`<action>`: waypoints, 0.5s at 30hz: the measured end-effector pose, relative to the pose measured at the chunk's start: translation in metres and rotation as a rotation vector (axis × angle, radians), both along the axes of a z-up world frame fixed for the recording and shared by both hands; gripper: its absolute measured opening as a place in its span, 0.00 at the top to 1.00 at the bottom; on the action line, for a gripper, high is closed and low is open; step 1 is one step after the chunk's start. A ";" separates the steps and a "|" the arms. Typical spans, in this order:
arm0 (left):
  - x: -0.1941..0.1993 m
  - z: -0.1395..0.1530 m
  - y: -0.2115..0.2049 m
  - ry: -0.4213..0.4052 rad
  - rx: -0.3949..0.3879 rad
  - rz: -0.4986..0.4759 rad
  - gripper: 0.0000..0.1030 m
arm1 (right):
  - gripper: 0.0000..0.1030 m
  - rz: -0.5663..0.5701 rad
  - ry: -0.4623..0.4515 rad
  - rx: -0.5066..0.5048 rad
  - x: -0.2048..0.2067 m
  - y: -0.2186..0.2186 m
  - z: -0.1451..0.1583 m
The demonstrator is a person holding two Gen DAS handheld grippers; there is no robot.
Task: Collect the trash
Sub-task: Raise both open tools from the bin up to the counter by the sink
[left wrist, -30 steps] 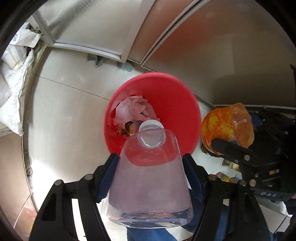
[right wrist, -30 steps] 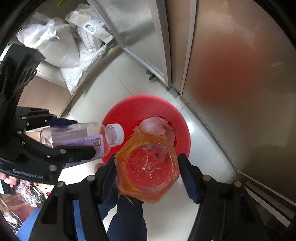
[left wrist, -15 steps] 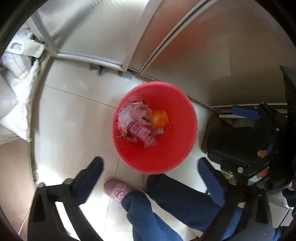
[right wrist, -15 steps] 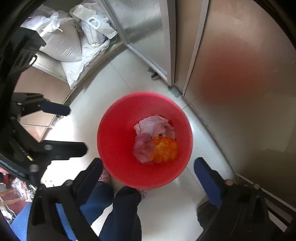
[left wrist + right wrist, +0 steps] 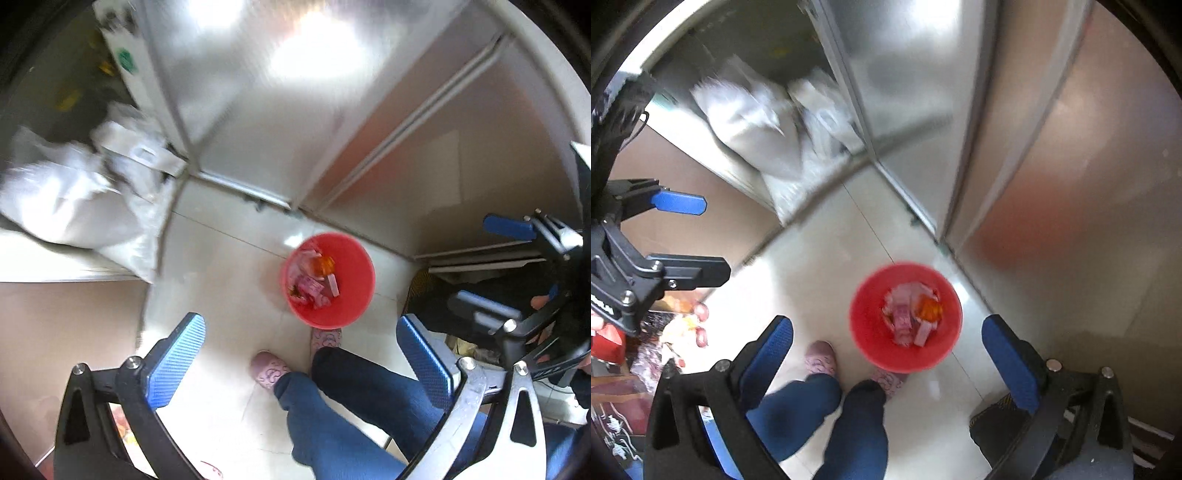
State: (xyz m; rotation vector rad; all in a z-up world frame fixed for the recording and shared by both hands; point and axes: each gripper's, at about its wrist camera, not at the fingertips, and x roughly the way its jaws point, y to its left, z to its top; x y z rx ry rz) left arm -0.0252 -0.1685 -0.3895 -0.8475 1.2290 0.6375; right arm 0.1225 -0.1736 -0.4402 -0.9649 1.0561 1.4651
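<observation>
While both pairs of fingers gape empty, red bucket [image 5: 330,280] of trash beside cabinet edge, bare floor [image 5: 229,280] leftward.

A round red bin [image 5: 354,291] stands upright and open on the pale tiled floor, near the corner where the metal-framed panels meet. Trash lies in its bottom: a crumpled pink wrapper [image 5: 308,286], an orange crushed plastic piece [image 5: 323,264] touching it, and a pale bottle-like item [image 5: 925,330], too blurred to identify
</observation>
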 end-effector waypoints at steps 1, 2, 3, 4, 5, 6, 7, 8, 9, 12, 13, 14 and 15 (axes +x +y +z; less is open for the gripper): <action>-0.003 0.020 0.002 0.005 0.016 0.004 0.00 | 0.01 0.001 0.003 0.023 -0.002 0.002 0.021; -0.007 0.038 0.004 0.010 0.031 0.010 0.00 | 0.01 0.002 0.008 0.043 -0.005 0.003 0.038; -0.009 0.055 0.006 0.013 0.053 0.022 0.00 | 0.01 0.007 0.014 0.063 -0.006 0.007 0.057; -0.011 0.075 0.008 0.010 0.076 0.039 0.00 | 0.01 0.010 0.017 0.083 -0.007 0.010 0.075; -0.014 0.092 0.011 0.000 0.092 0.053 0.00 | 0.01 0.012 0.014 0.105 -0.008 0.013 0.095; -0.015 0.110 0.013 -0.015 0.106 0.063 0.00 | 0.01 0.016 0.011 0.125 -0.010 0.016 0.112; -0.015 0.128 0.016 -0.030 0.123 0.067 0.00 | 0.01 0.020 0.010 0.147 -0.010 0.019 0.130; -0.014 0.144 0.020 -0.041 0.143 0.065 0.00 | 0.01 0.023 0.004 0.168 -0.009 0.022 0.145; -0.014 0.160 0.024 -0.050 0.166 0.061 0.00 | 0.01 0.024 0.002 0.189 -0.009 0.025 0.160; -0.012 0.199 0.039 -0.056 0.233 0.061 0.00 | 0.01 0.030 0.006 0.232 -0.007 0.037 0.199; -0.010 0.210 0.045 -0.055 0.251 0.064 0.00 | 0.01 0.032 0.003 0.254 -0.005 0.040 0.211; -0.008 0.220 0.052 -0.058 0.267 0.066 0.00 | 0.01 0.032 -0.005 0.279 -0.005 0.044 0.222; -0.006 0.230 0.059 -0.066 0.283 0.064 0.00 | 0.01 0.032 -0.009 0.294 -0.002 0.048 0.232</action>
